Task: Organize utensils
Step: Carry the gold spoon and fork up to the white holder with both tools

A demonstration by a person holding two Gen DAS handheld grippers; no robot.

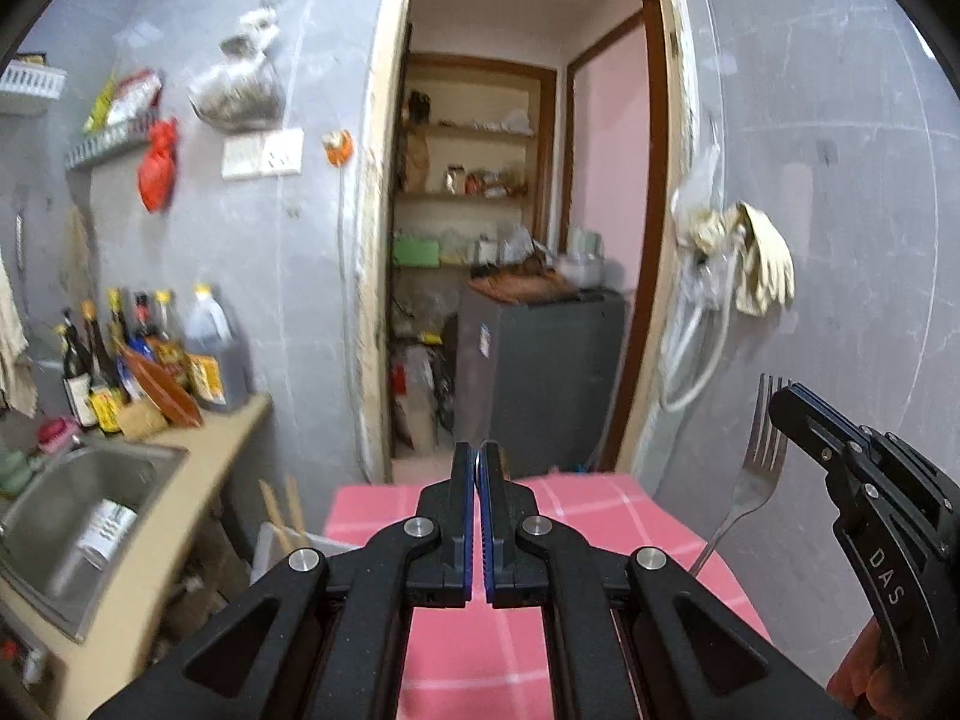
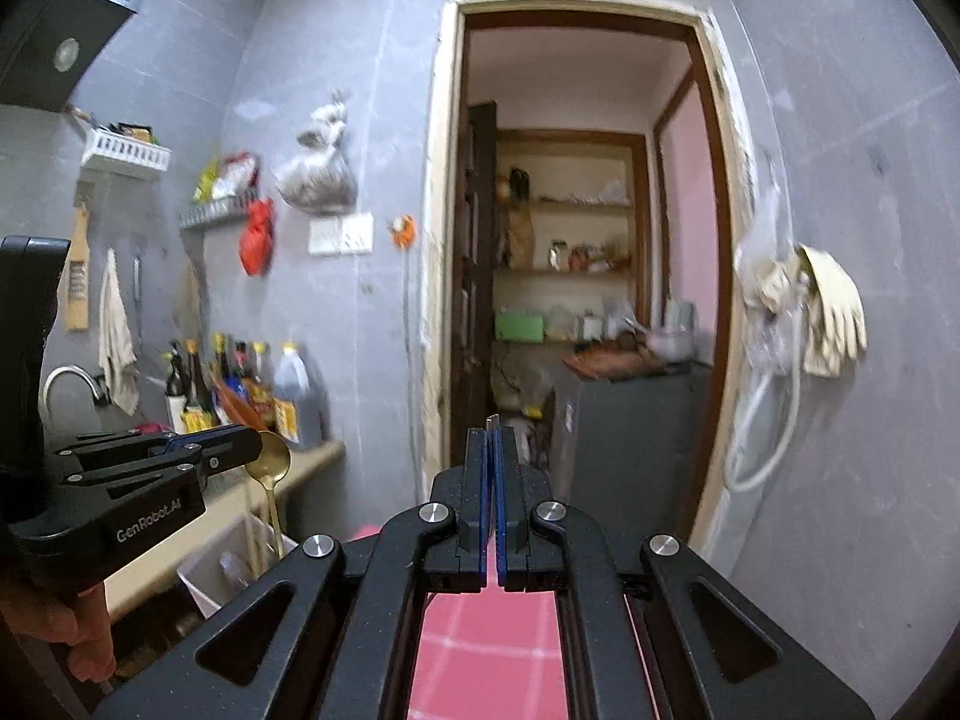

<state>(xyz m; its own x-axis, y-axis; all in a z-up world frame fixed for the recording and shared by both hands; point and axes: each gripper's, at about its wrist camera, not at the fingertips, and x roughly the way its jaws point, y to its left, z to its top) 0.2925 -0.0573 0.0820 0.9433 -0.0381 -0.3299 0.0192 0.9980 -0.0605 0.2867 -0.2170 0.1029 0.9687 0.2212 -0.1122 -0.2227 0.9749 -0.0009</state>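
Note:
My left gripper (image 1: 478, 453) is shut on a gold spoon, seen edge-on between the pads. In the right wrist view the left gripper (image 2: 252, 450) holds the gold spoon (image 2: 271, 468) upright, bowl up. My right gripper (image 2: 493, 429) is shut on a silver fork, only a sliver of it showing between the pads. In the left wrist view the right gripper (image 1: 786, 405) holds the silver fork (image 1: 759, 468) upright, tines up. Both are raised above a table with a pink checked cloth (image 1: 480, 648).
A steel sink (image 1: 78, 510) and counter with several sauce bottles (image 1: 150, 354) lie to the left. A white bin (image 2: 222, 570) stands between counter and table. An open doorway (image 1: 516, 240) to a storage room is ahead. Gloves (image 1: 762, 258) hang on the right wall.

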